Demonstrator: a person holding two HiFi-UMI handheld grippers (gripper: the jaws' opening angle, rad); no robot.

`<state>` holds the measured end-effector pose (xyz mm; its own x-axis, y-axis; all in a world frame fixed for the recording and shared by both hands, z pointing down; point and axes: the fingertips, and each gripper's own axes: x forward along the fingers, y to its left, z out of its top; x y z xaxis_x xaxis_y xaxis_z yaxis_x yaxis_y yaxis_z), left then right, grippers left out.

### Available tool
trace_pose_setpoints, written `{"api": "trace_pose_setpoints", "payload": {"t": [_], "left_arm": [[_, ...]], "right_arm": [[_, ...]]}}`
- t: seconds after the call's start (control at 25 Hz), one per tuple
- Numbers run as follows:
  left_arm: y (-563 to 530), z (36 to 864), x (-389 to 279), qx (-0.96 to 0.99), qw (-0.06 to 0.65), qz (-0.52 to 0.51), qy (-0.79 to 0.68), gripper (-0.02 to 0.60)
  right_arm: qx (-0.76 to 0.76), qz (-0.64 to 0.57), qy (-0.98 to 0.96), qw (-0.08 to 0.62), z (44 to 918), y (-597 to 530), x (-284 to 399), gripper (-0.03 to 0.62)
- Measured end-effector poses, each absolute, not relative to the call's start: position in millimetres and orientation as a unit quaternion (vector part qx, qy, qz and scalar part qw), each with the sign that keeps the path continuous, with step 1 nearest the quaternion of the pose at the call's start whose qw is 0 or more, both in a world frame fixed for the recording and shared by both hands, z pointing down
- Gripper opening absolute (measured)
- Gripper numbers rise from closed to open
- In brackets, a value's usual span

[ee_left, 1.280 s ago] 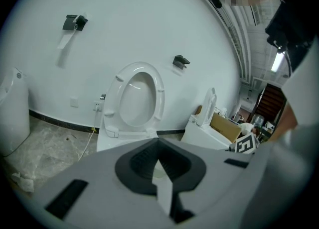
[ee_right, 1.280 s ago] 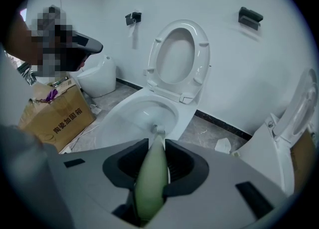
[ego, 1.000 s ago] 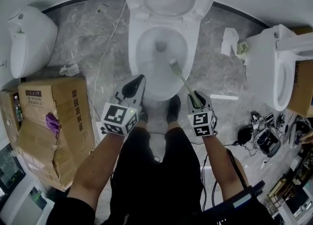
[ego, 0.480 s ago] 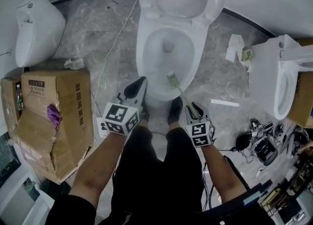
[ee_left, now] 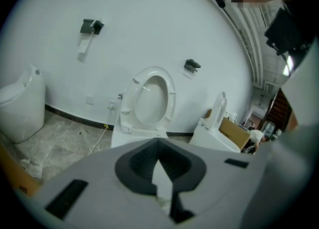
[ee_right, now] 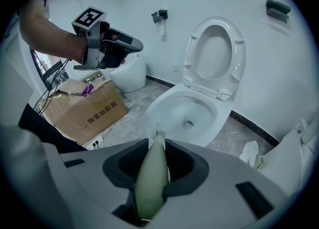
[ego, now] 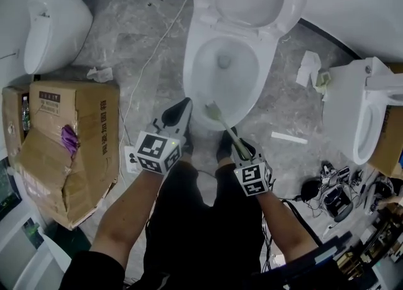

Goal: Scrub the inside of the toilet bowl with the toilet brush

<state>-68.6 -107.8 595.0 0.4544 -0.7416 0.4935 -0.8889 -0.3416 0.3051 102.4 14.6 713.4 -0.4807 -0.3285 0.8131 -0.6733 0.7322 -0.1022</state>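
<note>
Right gripper (ego: 243,150) clamped on toilet brush (ego: 224,128) handle; bristle head at front rim of toilet bowl (ego: 196,62). Left gripper (ego: 178,112) jaws together, empty, beside the bowl.

a sanitaryware workroom: three toilets (ego: 191,49) side by side, cardboard box (ego: 69,150), loose cables (ego: 327,188)

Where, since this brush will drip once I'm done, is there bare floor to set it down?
Barest is the marble floor between the small white toilet and the open bowl, beyond the cardboard box; only a thin cable crosses it. Right of the bowl, tissue and a white strip lie about; the far-right corner is crowded with gear.
</note>
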Motion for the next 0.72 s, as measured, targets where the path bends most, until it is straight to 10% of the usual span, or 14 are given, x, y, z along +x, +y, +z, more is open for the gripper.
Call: {"api": "trace_pose_setpoints", "payload": {"t": [0.72], "left_arm": [[-96,592,-112,0.787,0.277,0.118,-0.538,0.009]], "right_arm": [[0.286,0.176,-0.857,0.392,710,-31,42,0.109]]}}
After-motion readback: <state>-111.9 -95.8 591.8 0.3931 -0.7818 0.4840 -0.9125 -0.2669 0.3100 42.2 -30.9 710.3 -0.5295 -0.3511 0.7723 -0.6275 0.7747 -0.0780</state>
